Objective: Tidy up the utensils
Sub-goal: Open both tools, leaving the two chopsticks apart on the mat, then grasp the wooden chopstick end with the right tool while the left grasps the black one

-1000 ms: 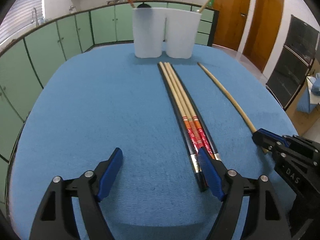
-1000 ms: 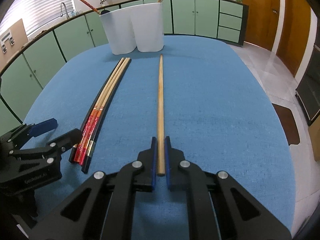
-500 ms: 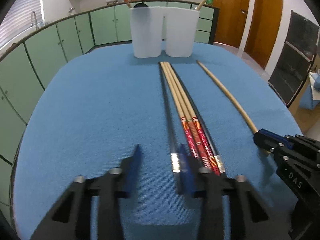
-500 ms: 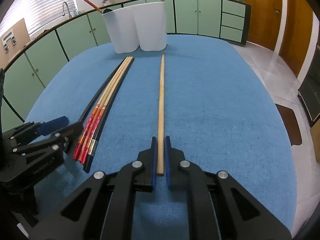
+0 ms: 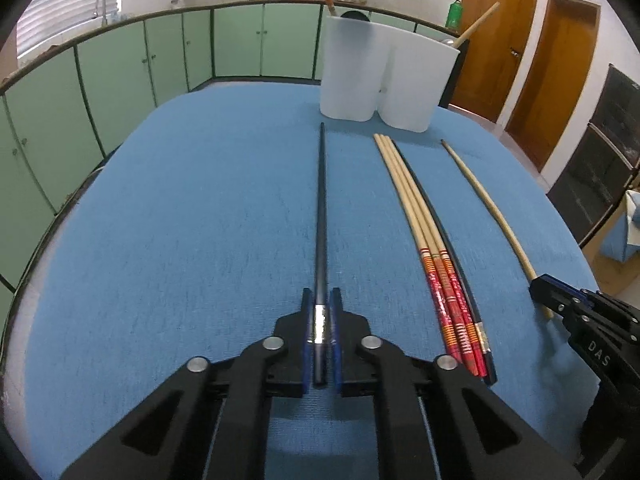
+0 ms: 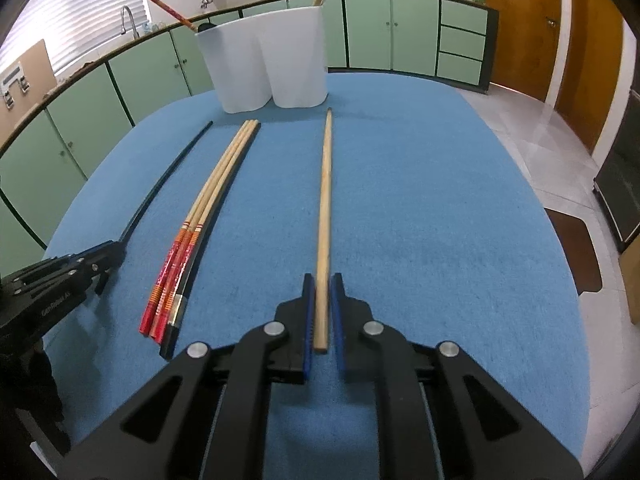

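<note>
We're clamping the left tongs (image 5: 320, 344) on the slim black chopstick (image 5: 321, 216); right tongs (image 6: 323, 316) are loosening off the plain wooden chopstick (image 6: 325, 200). Keep it aimed twelve o'clock at the white plastic holder (image 5: 384, 80).

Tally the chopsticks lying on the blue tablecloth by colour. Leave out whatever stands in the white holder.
Black chopsticks: 2
Red-handled chopsticks: 3
Plain wooden chopstick: 1
Total: 6
</note>
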The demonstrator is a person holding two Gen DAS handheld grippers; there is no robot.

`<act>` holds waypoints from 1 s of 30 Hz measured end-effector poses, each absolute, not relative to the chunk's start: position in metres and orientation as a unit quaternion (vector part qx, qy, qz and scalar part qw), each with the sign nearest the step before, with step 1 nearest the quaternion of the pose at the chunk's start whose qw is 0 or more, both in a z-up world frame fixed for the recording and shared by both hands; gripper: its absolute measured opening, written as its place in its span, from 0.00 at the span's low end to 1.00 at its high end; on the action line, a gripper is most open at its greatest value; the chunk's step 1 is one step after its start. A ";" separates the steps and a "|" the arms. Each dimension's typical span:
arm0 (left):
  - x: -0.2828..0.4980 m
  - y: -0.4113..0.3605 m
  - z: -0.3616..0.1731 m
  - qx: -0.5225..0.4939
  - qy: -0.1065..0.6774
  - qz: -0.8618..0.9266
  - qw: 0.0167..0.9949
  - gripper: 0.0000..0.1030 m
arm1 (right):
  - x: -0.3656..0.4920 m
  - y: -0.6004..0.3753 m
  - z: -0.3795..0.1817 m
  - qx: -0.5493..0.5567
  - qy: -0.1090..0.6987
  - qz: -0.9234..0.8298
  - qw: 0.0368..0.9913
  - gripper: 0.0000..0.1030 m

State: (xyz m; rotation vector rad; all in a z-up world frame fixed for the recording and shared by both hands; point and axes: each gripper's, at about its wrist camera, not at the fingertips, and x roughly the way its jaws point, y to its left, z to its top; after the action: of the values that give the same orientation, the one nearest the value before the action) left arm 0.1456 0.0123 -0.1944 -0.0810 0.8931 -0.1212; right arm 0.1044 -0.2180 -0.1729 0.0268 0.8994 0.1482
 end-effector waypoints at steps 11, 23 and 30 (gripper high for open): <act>0.108 0.020 -0.192 -0.021 0.422 -0.082 0.903 0.48 | 0.070 -0.233 -0.171 0.010 0.427 0.085 0.900 0.30; 0.113 0.017 -0.191 -0.021 0.424 -0.074 0.902 0.48 | 0.069 -0.229 -0.171 0.007 0.429 0.092 0.899 0.27; 0.121 0.009 -0.193 -0.021 0.426 -0.072 0.902 0.26 | 0.075 -0.224 -0.173 0.003 0.432 0.090 0.898 0.14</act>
State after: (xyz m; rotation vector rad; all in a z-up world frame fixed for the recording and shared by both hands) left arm 0.1213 0.0091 -0.1926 -0.0432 0.8812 -0.1481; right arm 0.0745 -0.2242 -0.1728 0.0060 0.8941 0.1855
